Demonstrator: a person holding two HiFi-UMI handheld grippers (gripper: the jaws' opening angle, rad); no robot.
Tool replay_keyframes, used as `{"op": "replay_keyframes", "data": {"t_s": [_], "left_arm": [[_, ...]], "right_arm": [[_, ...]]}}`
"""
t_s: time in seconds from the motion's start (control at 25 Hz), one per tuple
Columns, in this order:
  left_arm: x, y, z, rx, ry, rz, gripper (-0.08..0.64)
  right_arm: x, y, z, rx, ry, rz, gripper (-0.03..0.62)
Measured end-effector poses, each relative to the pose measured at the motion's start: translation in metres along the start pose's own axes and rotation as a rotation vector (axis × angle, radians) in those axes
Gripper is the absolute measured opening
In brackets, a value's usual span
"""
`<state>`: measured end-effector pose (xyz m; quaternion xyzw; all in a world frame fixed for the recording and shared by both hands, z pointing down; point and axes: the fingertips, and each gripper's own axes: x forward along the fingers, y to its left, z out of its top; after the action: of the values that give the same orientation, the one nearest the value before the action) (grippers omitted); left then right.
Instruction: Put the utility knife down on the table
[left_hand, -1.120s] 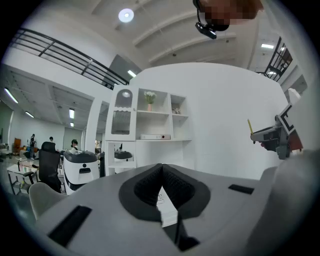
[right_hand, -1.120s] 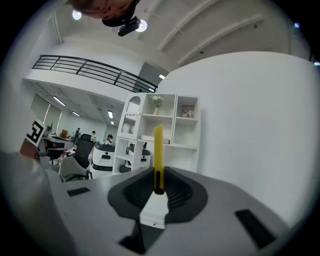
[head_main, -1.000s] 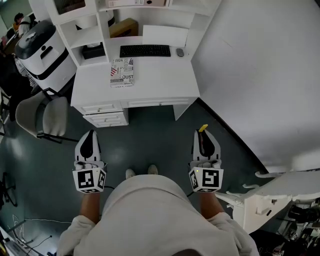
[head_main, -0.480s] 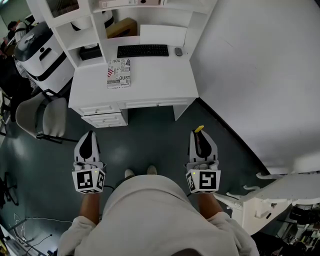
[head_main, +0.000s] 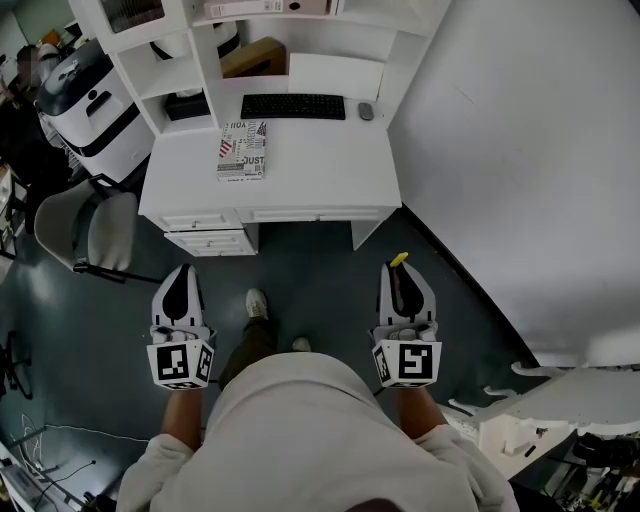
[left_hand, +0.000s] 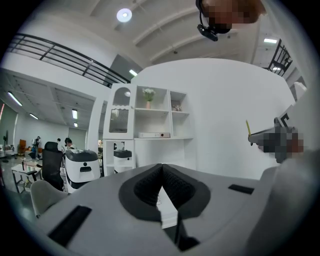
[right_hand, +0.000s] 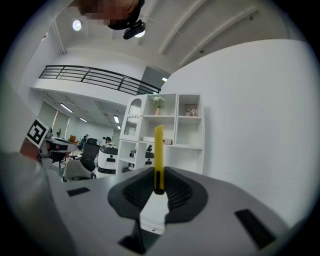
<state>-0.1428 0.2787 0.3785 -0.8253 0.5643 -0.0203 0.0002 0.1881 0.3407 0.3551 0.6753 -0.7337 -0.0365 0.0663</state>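
Observation:
My right gripper (head_main: 401, 275) is shut on a yellow utility knife (head_main: 399, 259), whose end sticks out past the fingertips toward the white desk (head_main: 310, 160). In the right gripper view the utility knife (right_hand: 158, 156) stands upright between the black pads. My left gripper (head_main: 179, 281) is held level at the same height on the left, its jaws shut with nothing in them. In the left gripper view its pads (left_hand: 161, 187) meet at the tip. Both grippers hover over the dark floor, well short of the desk.
On the desk lie a black keyboard (head_main: 292, 106), a mouse (head_main: 365, 111) and a printed book (head_main: 243, 150). White shelves (head_main: 180, 60) rise behind it. A grey chair (head_main: 85, 232) and a white-black machine (head_main: 85, 105) stand left. A white wall (head_main: 520, 170) runs along the right. My foot (head_main: 256, 303) is stepping forward.
The desk has drifted slightly in the head view as I walk, and one foot has stepped forward. Both grippers keep their pose, and the knife stays in the right one.

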Motion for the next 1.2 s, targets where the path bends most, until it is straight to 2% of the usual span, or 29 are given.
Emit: {"op": "replay_keyframes", "data": {"t_s": [0.4, 0.96, 1.2], "left_arm": [[0.074, 0.029, -0.006, -0.014, -0.016, -0.029, 0.000], [0.217, 0.100, -0.012, -0.037, -0.011, -0.078, 0.000], [0.267, 0.125, -0.011, -0.039, 0.003, -0.123, 0.000]], "right_arm": [[0.066, -0.002, -0.001, -0.014, 0.013, -0.030, 0.063], [0.216, 0.006, 0.007, -0.030, 0.043, -0.069, 0.063], [0.275, 0.011, 0.012, -0.029, 0.060, -0.093, 0.063]]}}
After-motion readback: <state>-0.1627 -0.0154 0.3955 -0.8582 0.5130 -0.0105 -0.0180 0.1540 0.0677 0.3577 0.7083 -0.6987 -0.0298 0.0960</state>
